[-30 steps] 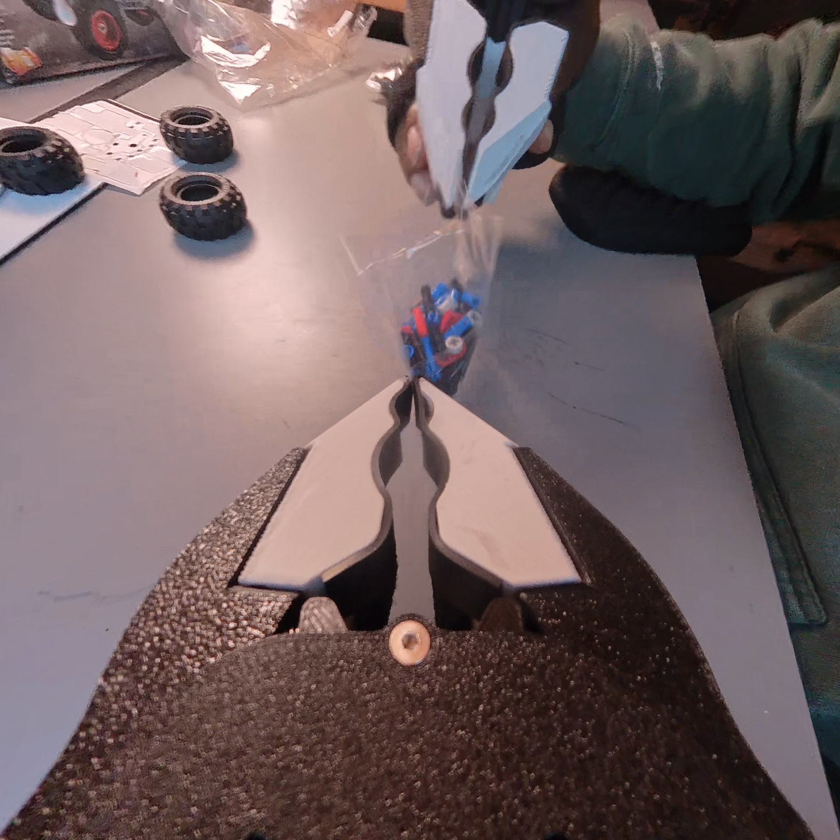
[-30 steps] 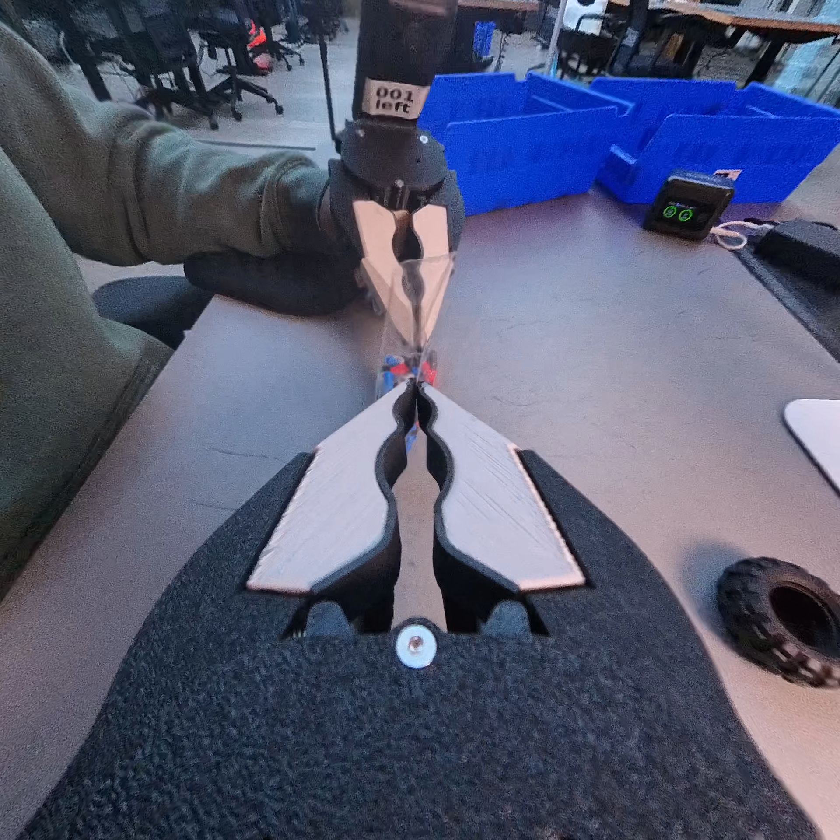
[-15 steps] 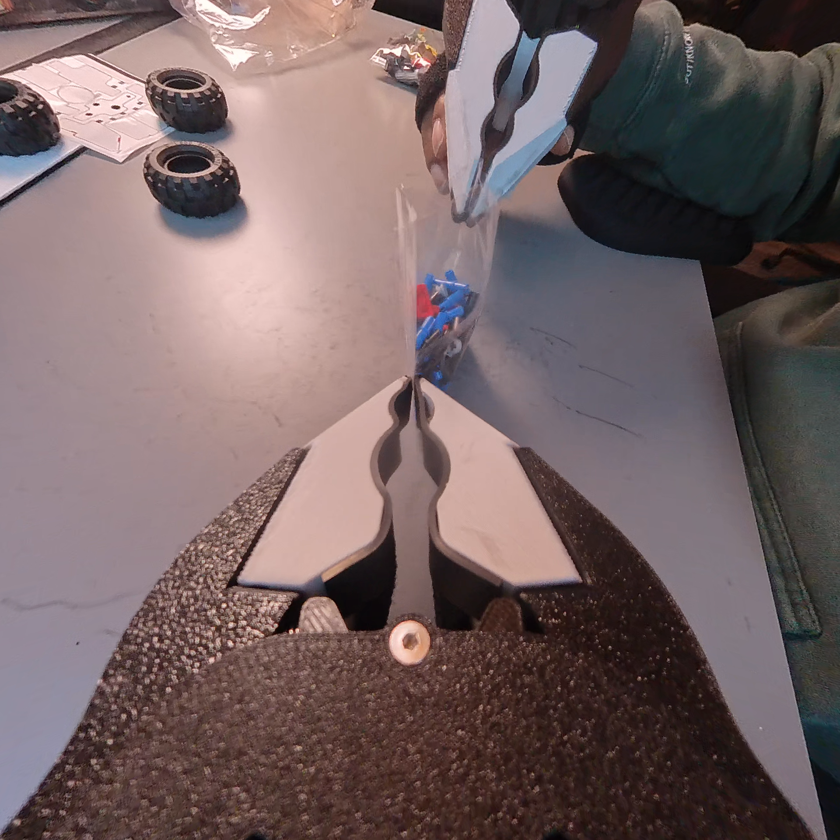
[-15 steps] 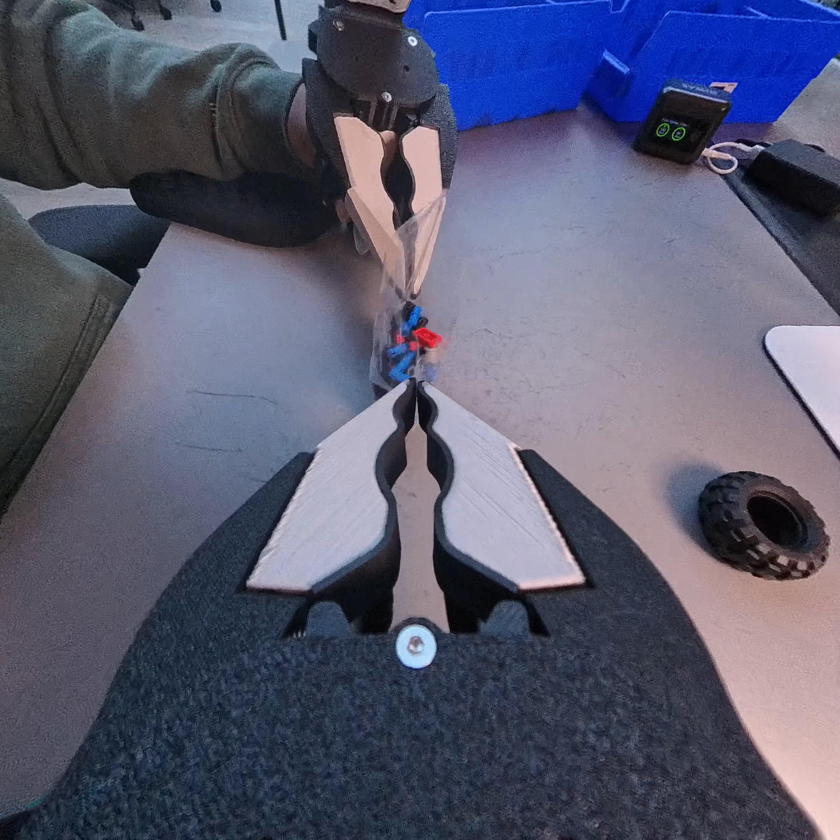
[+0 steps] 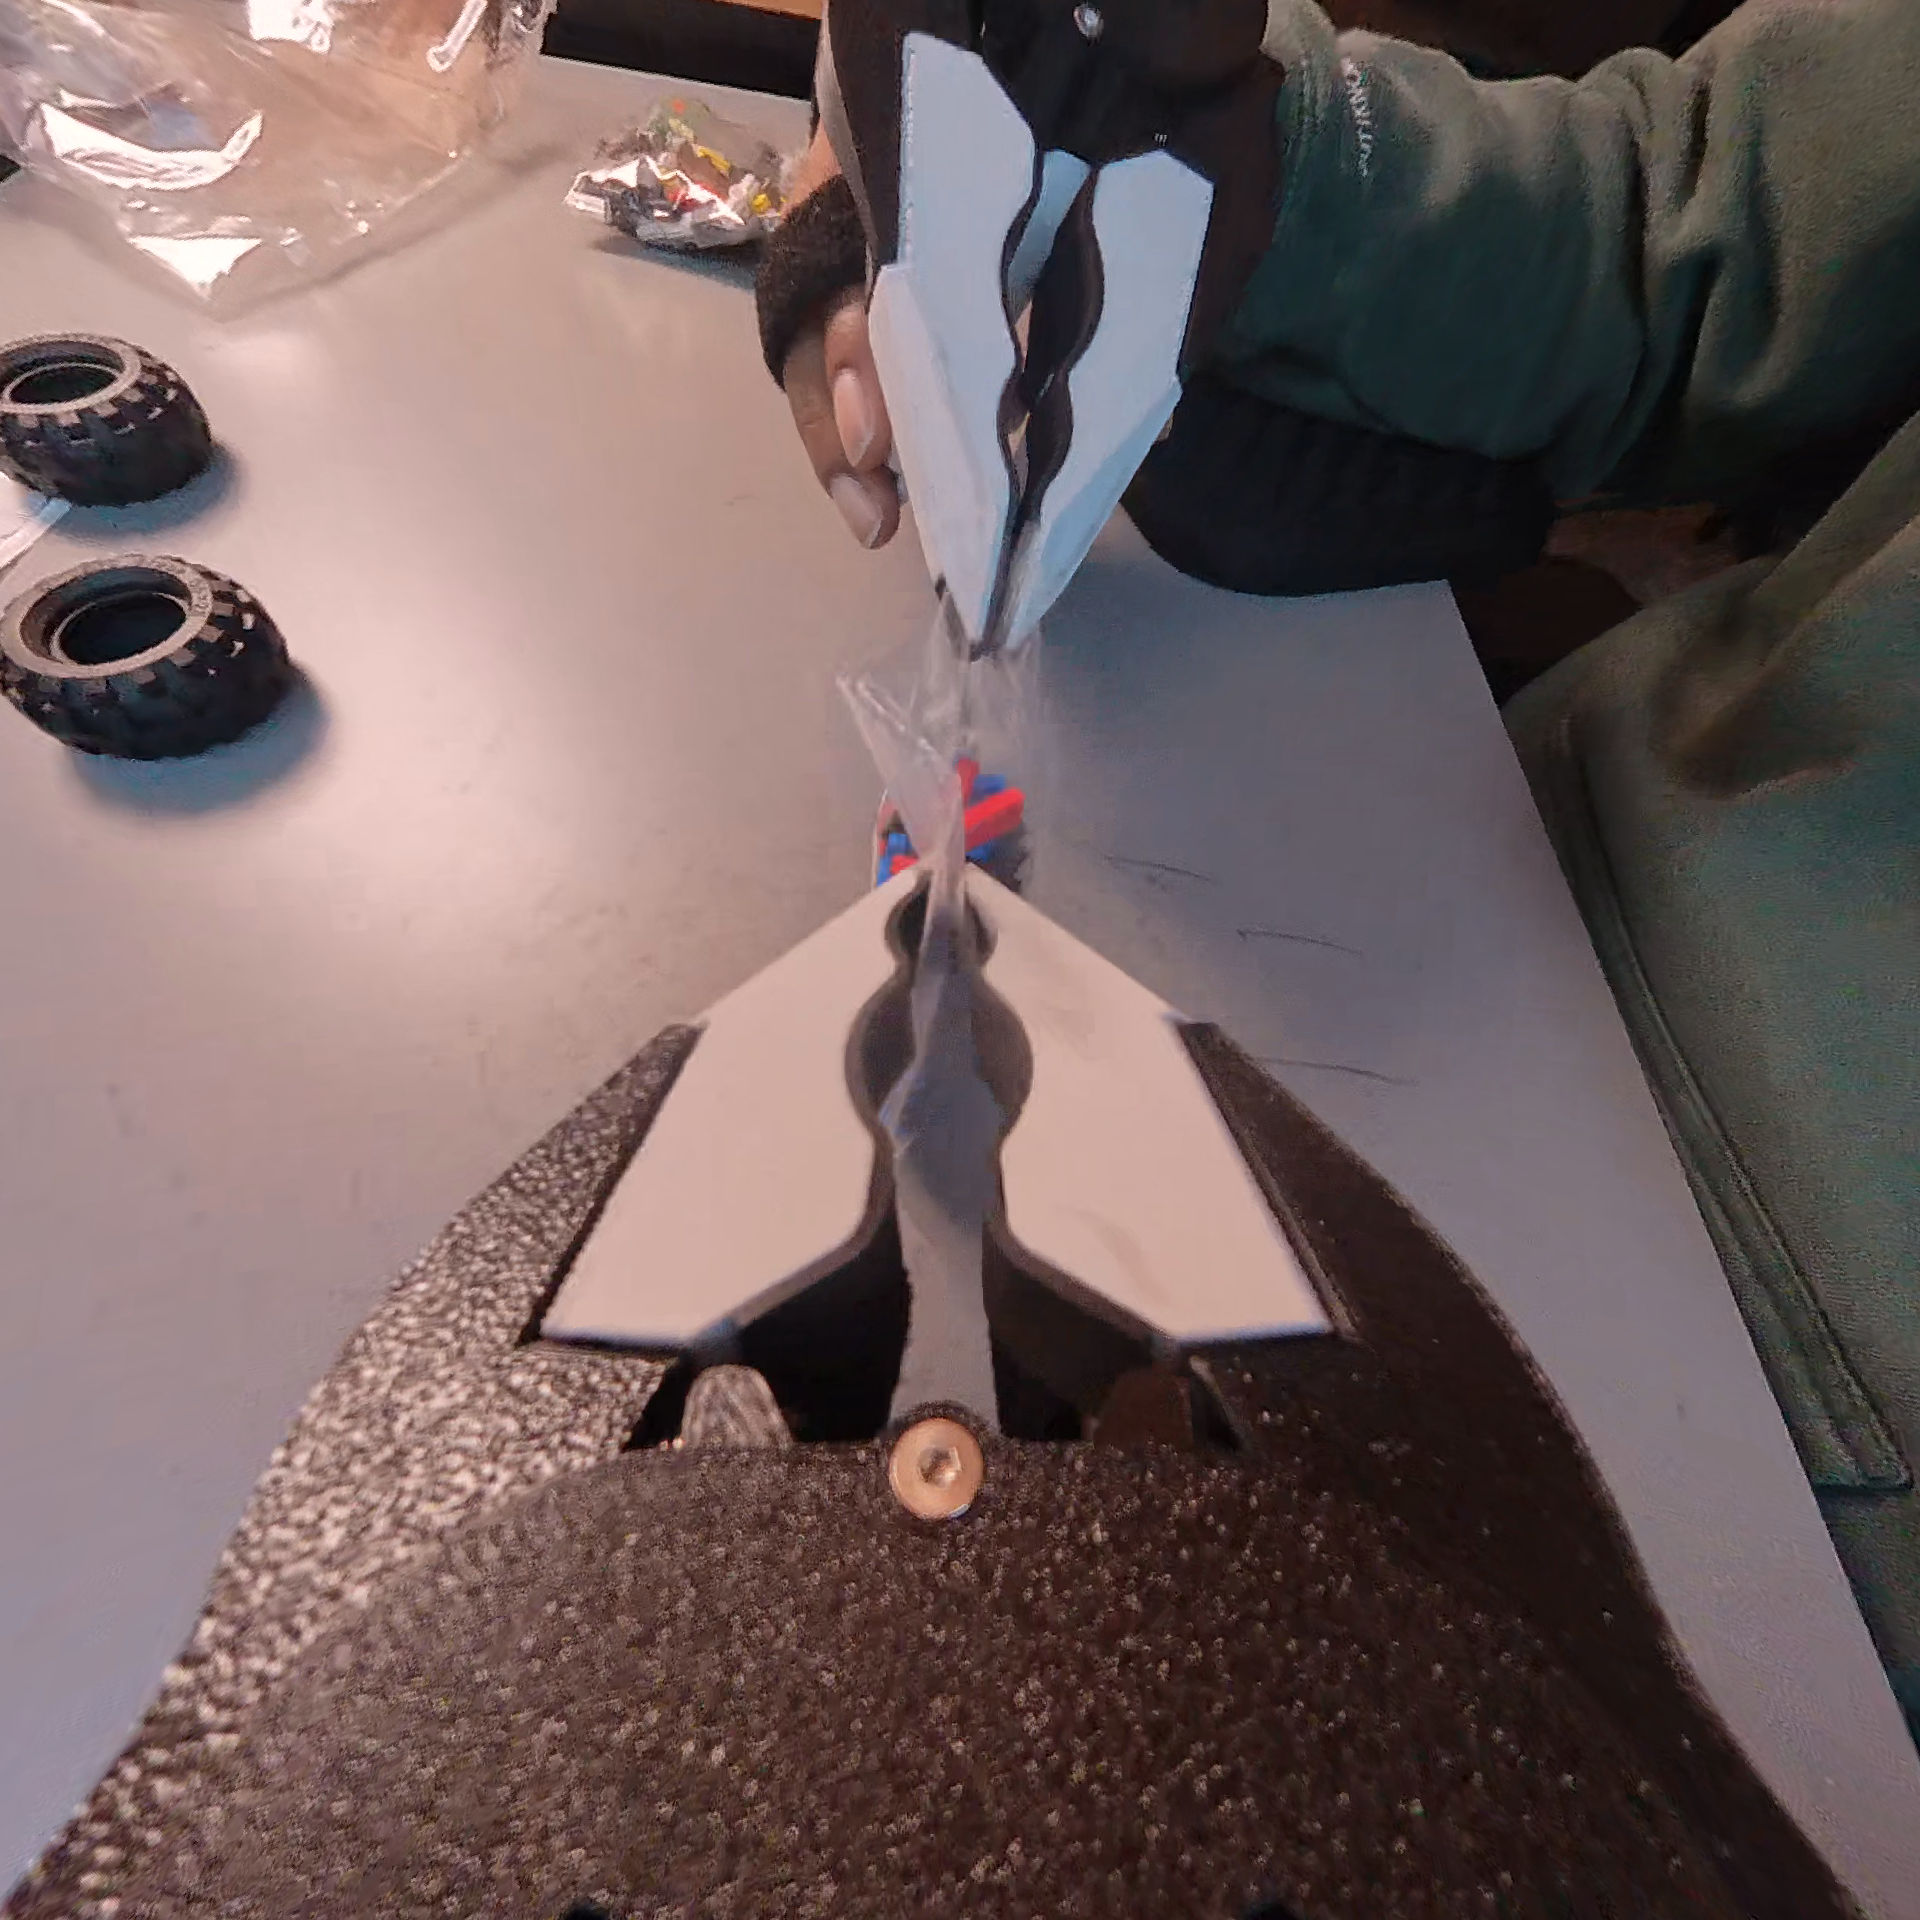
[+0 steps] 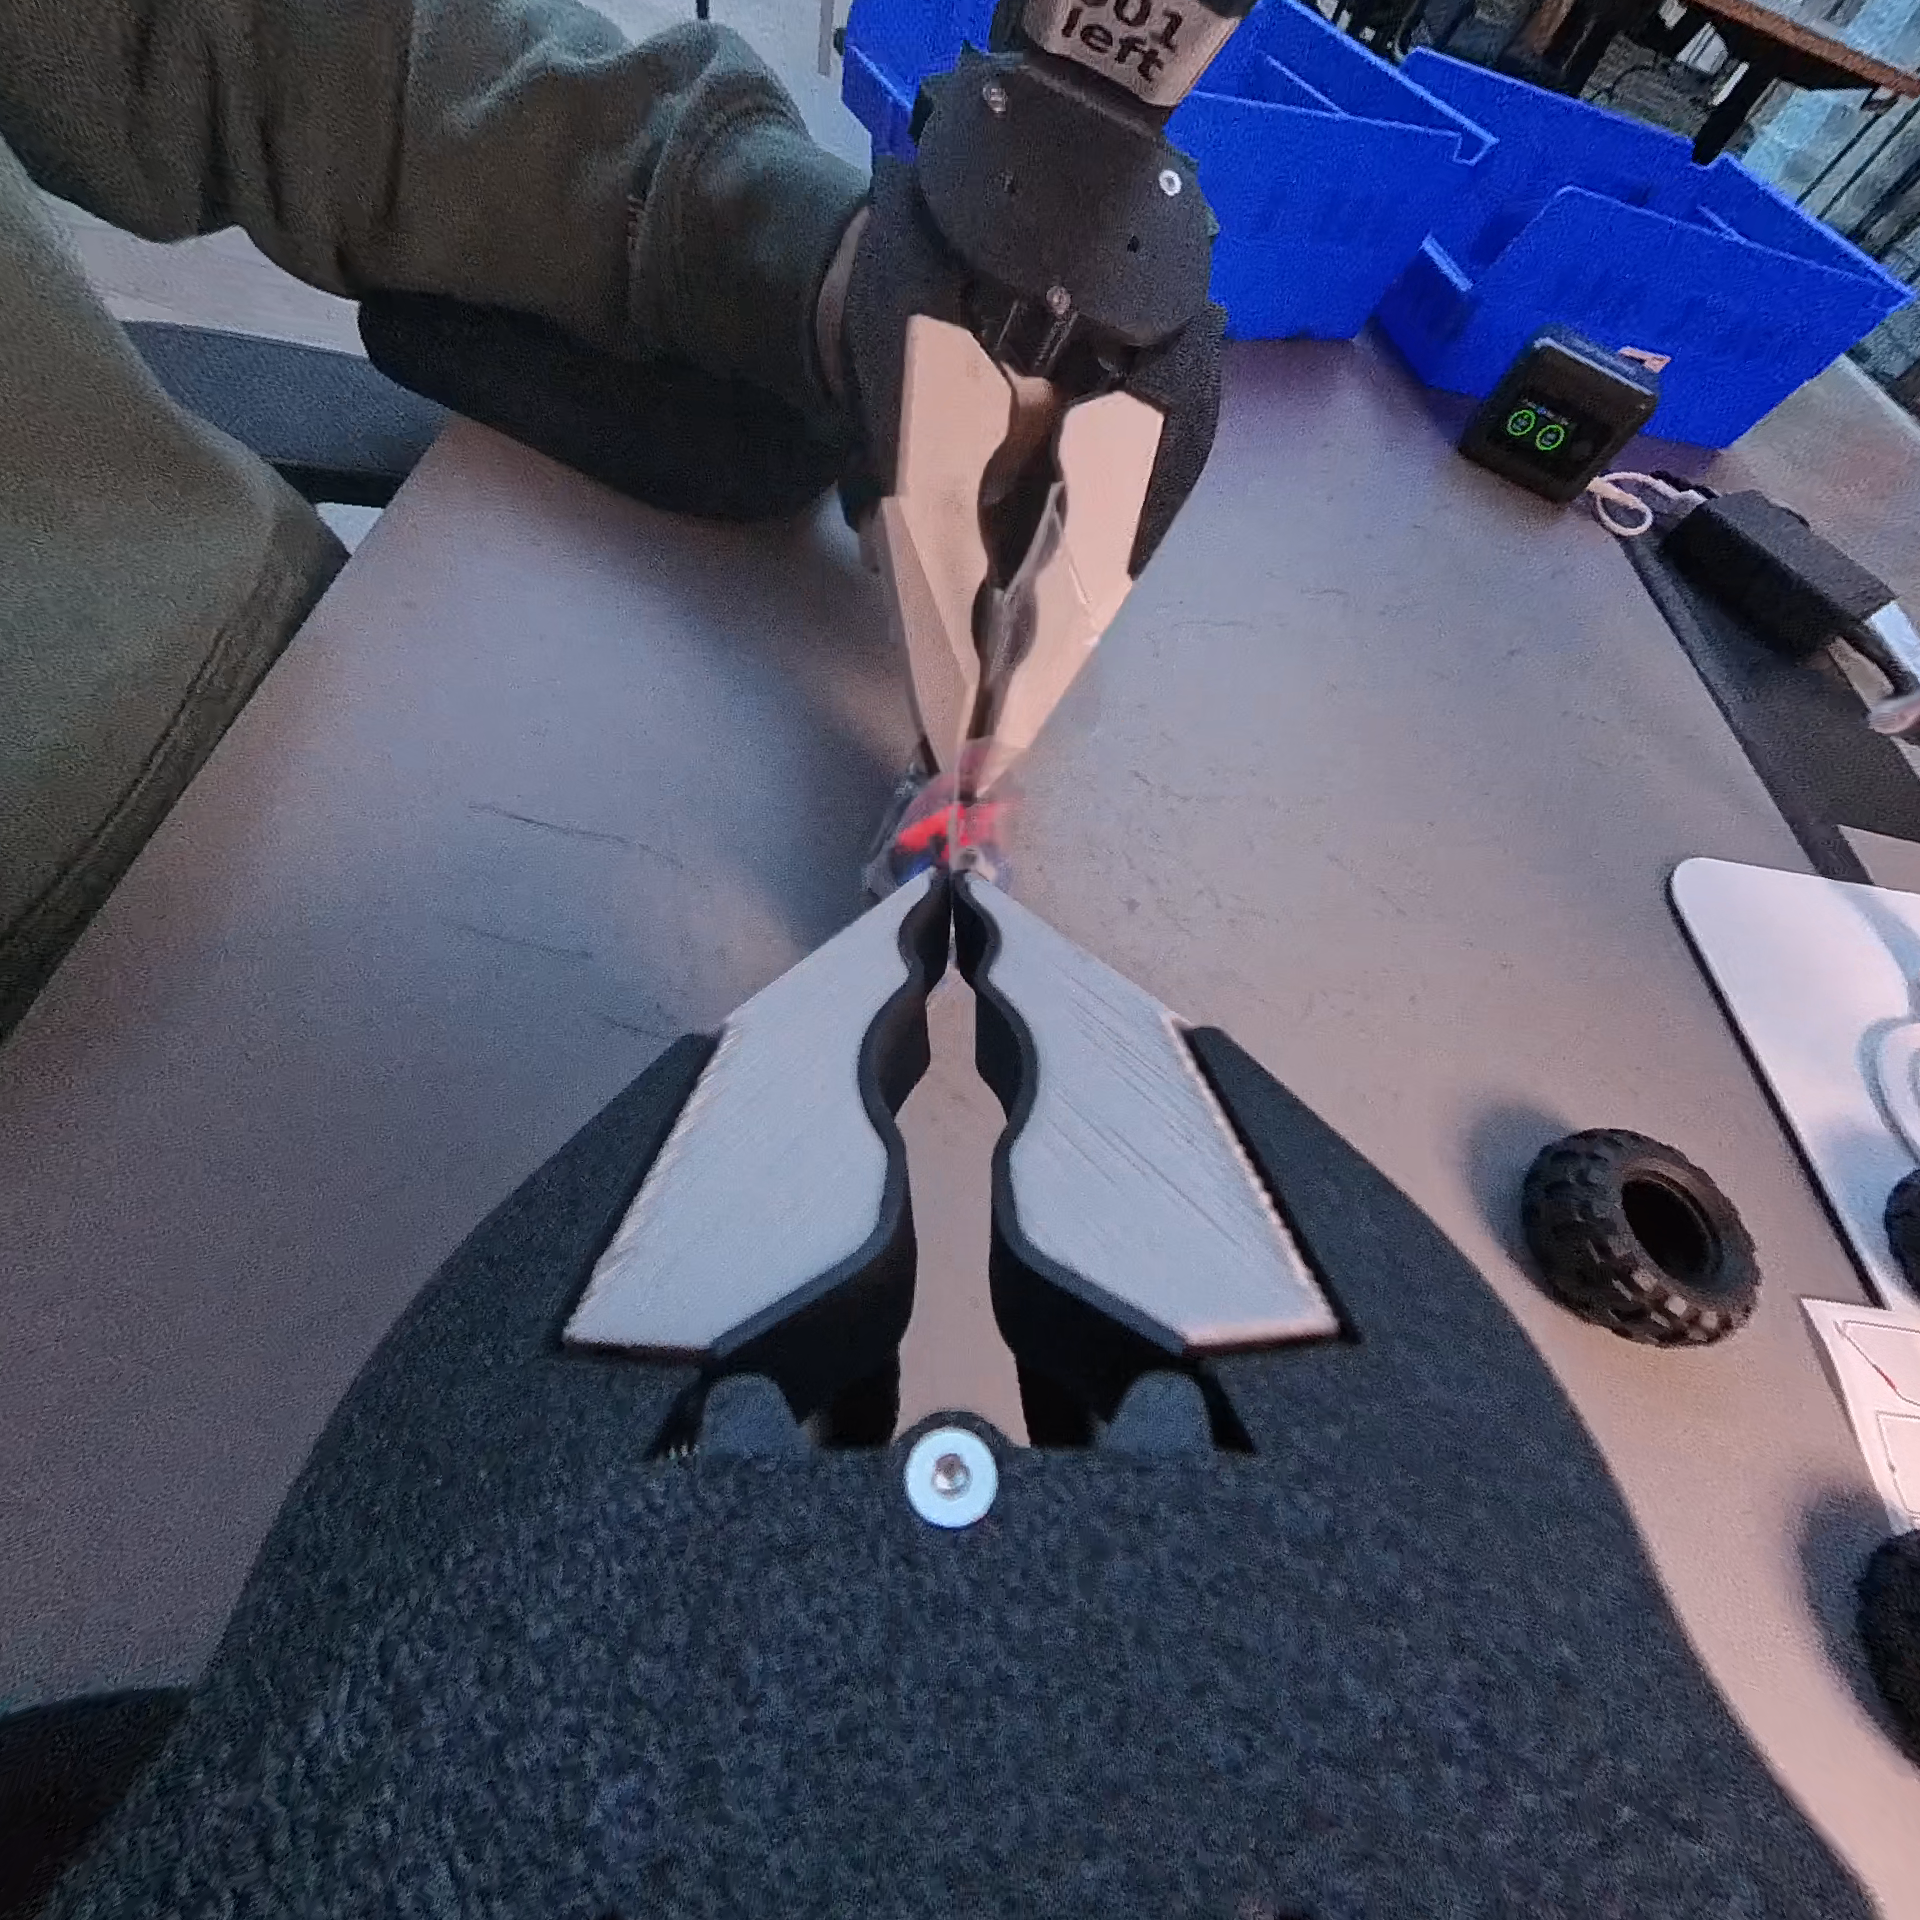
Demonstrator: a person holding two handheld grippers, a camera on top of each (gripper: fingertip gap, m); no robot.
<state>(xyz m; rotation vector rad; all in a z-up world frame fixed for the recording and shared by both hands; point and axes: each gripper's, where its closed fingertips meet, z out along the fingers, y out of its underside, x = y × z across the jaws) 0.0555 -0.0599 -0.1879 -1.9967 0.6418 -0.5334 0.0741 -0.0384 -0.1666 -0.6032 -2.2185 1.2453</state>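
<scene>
Both grippers pinch one small clear bag [image 5: 928,748] of red and blue pieces between them: the left gripper [image 5: 940,894] has its fingertips pressed together on one end of the plastic, and the right gripper [image 5: 992,639] clamps the other end from above, tips pointing down. The bag hangs just over the grey table [image 5: 468,831], near the edge where the person sits, with bare surface on both sides of it. A green-sleeved hand [image 5: 842,416] wraps the right gripper's handle, forearm lying across the table's near edge. Two black tyres [image 5: 140,670] sit well apart from the bag toward the far side, by crumpled clear wrapping [image 5: 208,156] and a second small packet [image 5: 681,192]. Blue bins [image 6: 1558,239] line another edge beside a small black device [image 6: 1553,416] with a lit screen.
</scene>
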